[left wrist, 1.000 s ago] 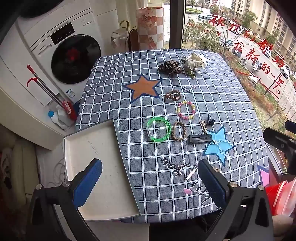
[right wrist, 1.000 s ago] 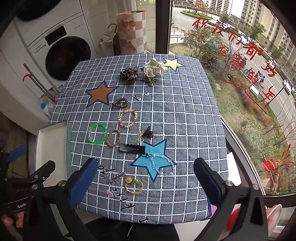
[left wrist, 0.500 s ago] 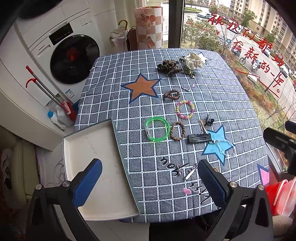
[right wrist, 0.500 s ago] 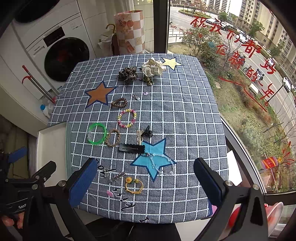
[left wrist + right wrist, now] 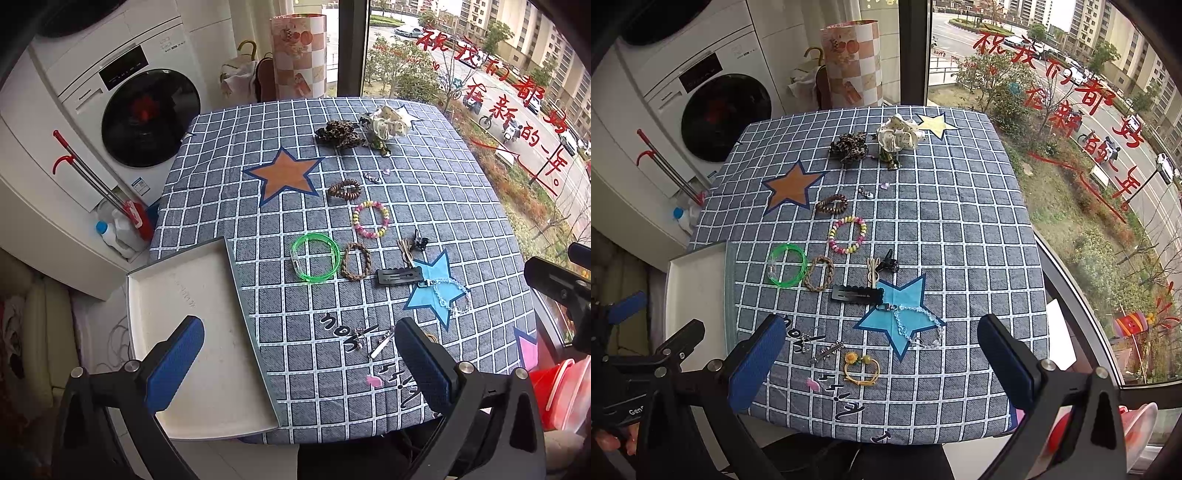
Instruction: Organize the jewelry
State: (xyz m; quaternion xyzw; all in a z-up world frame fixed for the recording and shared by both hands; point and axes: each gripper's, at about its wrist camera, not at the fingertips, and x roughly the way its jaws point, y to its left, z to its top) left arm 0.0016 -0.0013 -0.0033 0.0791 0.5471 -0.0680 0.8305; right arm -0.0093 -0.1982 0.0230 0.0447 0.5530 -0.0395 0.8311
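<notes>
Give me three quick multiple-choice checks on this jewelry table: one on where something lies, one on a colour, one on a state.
1. What does the clear beaded chain bracelet lie on?
A. the orange star patch
B. the light blue star patch
C. the white tray

2. What colour is the translucent plastic bangle?
A. green
B. red
C. black

3. What state is the shallow white rectangular tray in?
A. full of bracelets
B. holding one hair clip
C. holding no jewelry

Answers: 1 B, the chain drapes across the blue star's right half. 2 A, it glows bright green beside the braided brown loop. 3 C, only bare white floor shows; both the left gripper and the right gripper hover open and hold nothing.
</notes>
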